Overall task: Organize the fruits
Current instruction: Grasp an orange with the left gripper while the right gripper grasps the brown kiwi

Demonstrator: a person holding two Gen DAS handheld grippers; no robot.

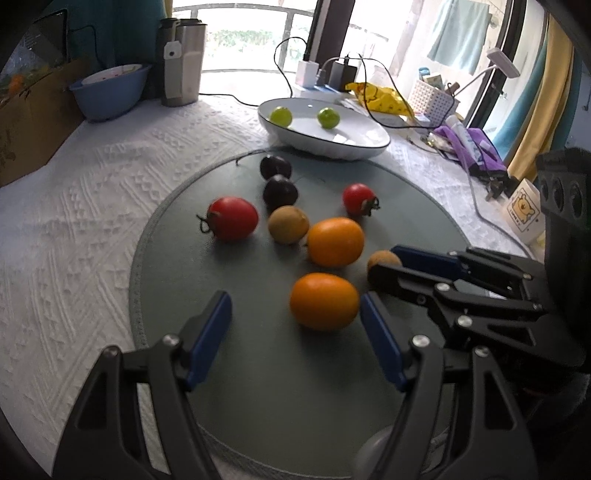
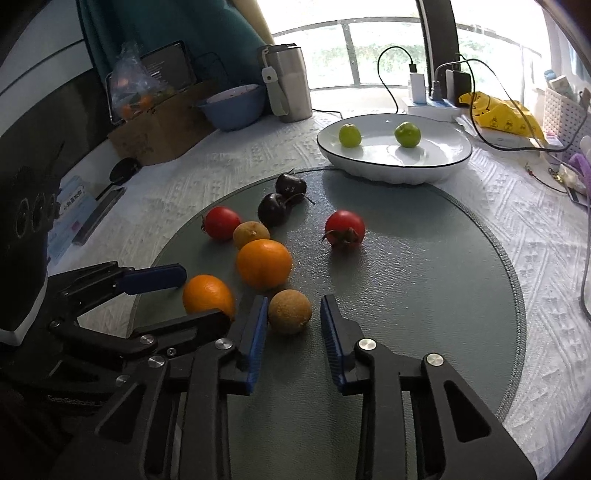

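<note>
Left tool (image 1: 295,314) spread wide around the near orange (image 1: 324,301); right tool (image 1: 384,271) at three o'clock, flanking a brown fruit (image 1: 383,260).

Blown-out window (image 1: 236,33) backlight, fisheye-warped edges

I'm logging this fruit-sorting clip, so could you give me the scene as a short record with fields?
surface: round grey mat on a white textured cloth
plate: white plate beyond the mat, holding two green fruits
fruit on mat: two oranges, two red tomatoes, two dark plums, two brown fruits
left hand-held gripper: open, fingers either side of the near orange
right hand-held gripper: open, fingers either side of a brown fruit
progress: only the green fruits are plated
</note>
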